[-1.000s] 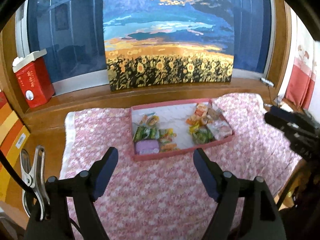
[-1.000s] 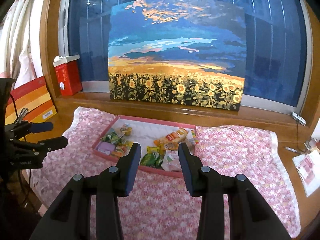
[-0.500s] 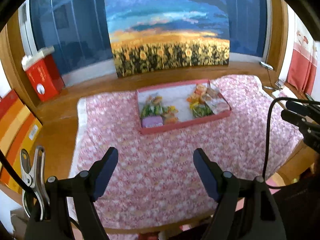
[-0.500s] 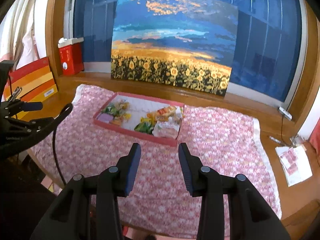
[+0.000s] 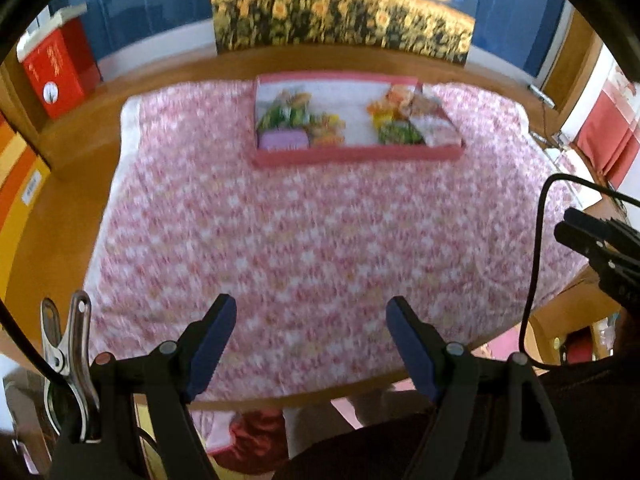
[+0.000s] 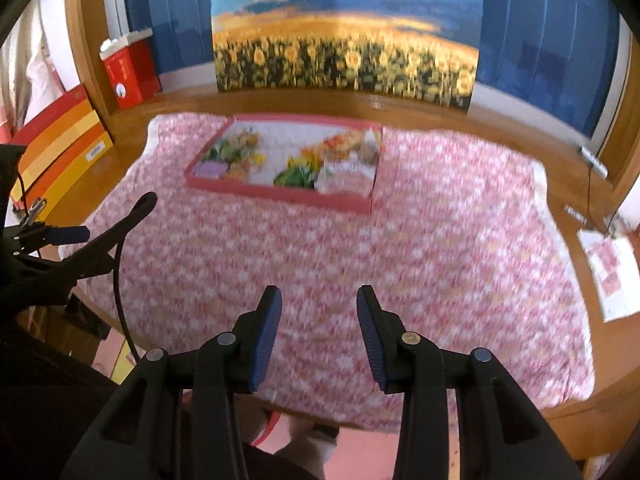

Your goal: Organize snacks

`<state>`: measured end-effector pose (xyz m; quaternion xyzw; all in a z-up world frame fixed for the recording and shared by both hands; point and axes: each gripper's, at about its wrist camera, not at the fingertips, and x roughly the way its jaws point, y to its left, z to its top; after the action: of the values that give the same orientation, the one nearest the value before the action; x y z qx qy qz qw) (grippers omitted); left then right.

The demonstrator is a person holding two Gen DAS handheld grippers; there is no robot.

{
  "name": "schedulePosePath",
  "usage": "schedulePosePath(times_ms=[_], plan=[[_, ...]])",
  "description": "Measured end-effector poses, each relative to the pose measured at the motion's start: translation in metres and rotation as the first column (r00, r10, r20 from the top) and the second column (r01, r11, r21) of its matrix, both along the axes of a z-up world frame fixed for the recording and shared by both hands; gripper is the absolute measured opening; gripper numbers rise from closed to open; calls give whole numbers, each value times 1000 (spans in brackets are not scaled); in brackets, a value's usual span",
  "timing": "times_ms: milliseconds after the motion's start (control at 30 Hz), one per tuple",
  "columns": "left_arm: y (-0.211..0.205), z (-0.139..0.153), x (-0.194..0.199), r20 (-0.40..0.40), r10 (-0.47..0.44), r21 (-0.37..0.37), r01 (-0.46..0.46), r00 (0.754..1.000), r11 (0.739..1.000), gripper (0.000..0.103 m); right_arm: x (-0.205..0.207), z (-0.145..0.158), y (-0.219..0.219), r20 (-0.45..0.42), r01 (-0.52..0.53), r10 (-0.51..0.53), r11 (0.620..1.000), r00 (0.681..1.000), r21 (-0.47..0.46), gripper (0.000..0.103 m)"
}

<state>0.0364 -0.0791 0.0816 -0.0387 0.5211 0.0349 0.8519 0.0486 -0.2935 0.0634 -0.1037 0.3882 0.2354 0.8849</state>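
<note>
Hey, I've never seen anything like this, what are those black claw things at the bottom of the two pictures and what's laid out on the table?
Those are hand-held grippers, one in each of a person's hands, each with a camera looking out along its two fingers. One picture is from the left gripper, the other from the right gripper. Each also catches the other gripper at its edge. Both are open and hold nothing, above the near part of a pink floral cloth spread over a wooden table. On the cloth sits a pink tray with snack packets in two groups, left and right. Behind it leans a sunflower painting, with a red box to the left.
</note>
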Motion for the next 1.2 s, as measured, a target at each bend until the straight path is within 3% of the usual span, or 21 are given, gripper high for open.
schedulePosePath(times_ms=[167, 700, 833, 1200], plan=[[-5, -15, -5, -60, 8, -14, -8, 998, 1000, 81, 0, -20, -8, -81, 33, -35, 999, 996, -22, 40], [-5, -34, 26, -105, -12, -27, 9, 994, 1000, 81, 32, -36, -7, -131, 35, -39, 999, 991, -36, 40], [-6, -41, 39, -96, -23, -28, 20, 995, 999, 81, 50, -44, -3, -119, 51, -56, 998, 991, -44, 50], [3, -73, 91, -114, 20, -65, -28, 993, 998, 81, 95, -73, 29, -132, 25, -40, 994, 991, -108, 58]])
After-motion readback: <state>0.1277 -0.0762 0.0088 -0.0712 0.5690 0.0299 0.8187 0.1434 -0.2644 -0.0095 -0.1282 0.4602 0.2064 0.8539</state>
